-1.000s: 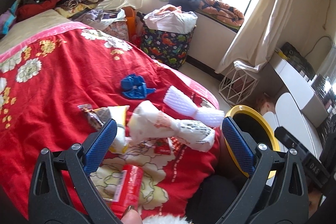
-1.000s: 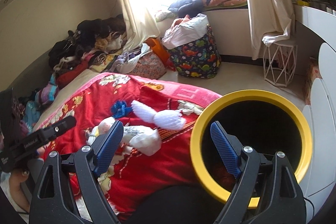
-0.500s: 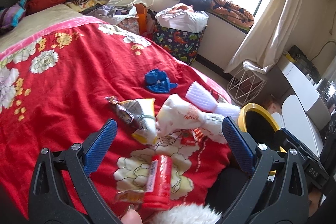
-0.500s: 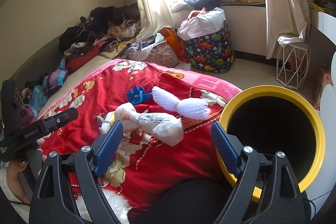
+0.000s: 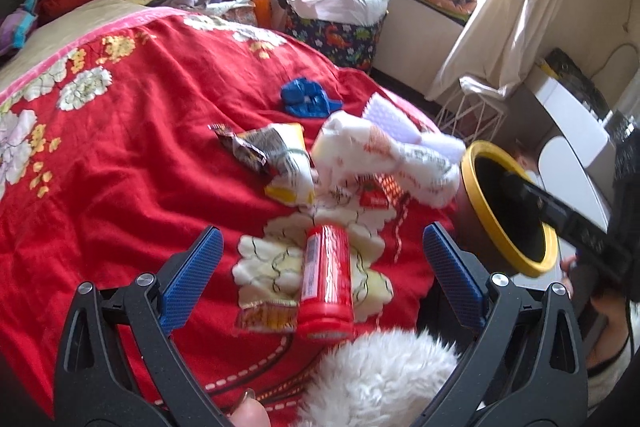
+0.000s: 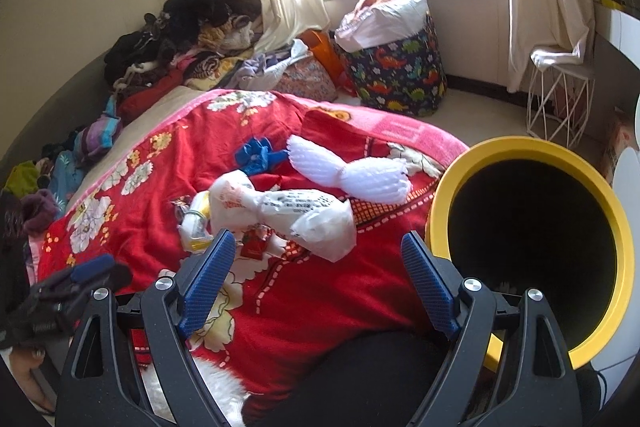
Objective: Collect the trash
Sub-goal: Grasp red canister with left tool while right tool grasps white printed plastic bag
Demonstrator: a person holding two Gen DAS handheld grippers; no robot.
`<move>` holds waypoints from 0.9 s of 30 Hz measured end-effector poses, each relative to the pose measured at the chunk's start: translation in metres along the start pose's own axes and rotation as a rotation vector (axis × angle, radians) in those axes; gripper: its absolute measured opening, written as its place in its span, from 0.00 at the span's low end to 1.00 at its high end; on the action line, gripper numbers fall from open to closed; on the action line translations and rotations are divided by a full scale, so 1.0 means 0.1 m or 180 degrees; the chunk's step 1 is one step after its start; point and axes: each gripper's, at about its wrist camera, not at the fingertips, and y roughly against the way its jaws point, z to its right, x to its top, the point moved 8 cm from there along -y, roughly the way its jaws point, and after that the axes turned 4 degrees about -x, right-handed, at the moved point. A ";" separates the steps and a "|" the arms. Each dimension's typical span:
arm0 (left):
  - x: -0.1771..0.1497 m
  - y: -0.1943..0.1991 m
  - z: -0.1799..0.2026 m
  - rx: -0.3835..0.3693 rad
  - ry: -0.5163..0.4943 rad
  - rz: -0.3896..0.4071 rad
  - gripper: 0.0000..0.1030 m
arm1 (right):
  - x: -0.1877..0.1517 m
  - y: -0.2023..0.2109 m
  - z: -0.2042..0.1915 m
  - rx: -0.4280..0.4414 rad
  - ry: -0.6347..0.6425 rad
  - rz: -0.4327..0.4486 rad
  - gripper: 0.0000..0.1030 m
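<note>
Both tools have dropped lower and nearer the litter on the bed since a second ago; the red canister, then at the bottom edge of the left view, now lies squarely between the left jaws.

- Left tool (image 5: pixel 320 267): jaws spread wide, nothing gripped. Red canister (image 5: pixel 327 287) lies on the red blanket (image 5: pixel 140 167) between the pads, touching neither.
- Right tool (image 6: pixel 316 285): jaws spread wide, empty, above the blanket, with the bin just beside its right jaw.
- Trash on the bed: flat snack wrapper (image 5: pixel 266 315) touching the canister's left side; yellow-edged packet (image 5: pixel 288 163); white printed bag (image 5: pixel 384 155); white foam netting (image 6: pixel 348 175); blue crumpled piece (image 5: pixel 306 97); small red sachet (image 5: pixel 374 197).
- Bin (image 6: pixel 532 255): yellow rim, dark inside, at the bed's edge.

Risks, as judged:
- Canister is round and glossy; an off-centre squeeze could roll it or shoot it out toward the white fluffy sleeve (image 5: pixel 380 379).
- Closing low may pinch blanket folds with it, dragging cloth and nearby litter.
- Adjacent wrapper may be caught half-way and fall on the way to the bin.
- Two tools working close may collide over the pile.
</note>
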 end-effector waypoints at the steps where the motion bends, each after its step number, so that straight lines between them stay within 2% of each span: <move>1: -0.03 -0.02 0.01 -0.0006 -0.0011 -0.0037 0.89 | 0.00 -0.03 0.01 0.0002 -0.0010 -0.0020 0.80; 10: -0.27 -0.23 0.09 0.0031 -0.0142 -0.0334 0.77 | -0.01 -0.34 0.01 -0.0005 0.0054 -0.0179 0.80; 18: -0.37 -0.36 0.04 0.0114 -0.0172 -0.0483 0.58 | -0.02 -0.71 -0.04 -0.0017 0.0167 -0.0367 0.80; 22: -0.38 -0.39 0.00 0.0125 -0.0149 -0.0510 0.52 | -0.02 -0.85 -0.04 -0.0023 0.0192 -0.0443 0.80; 27: -0.41 -0.43 -0.02 0.0133 -0.0132 -0.0563 0.45 | -0.09 -0.98 -0.05 0.0053 0.0145 -0.0587 0.68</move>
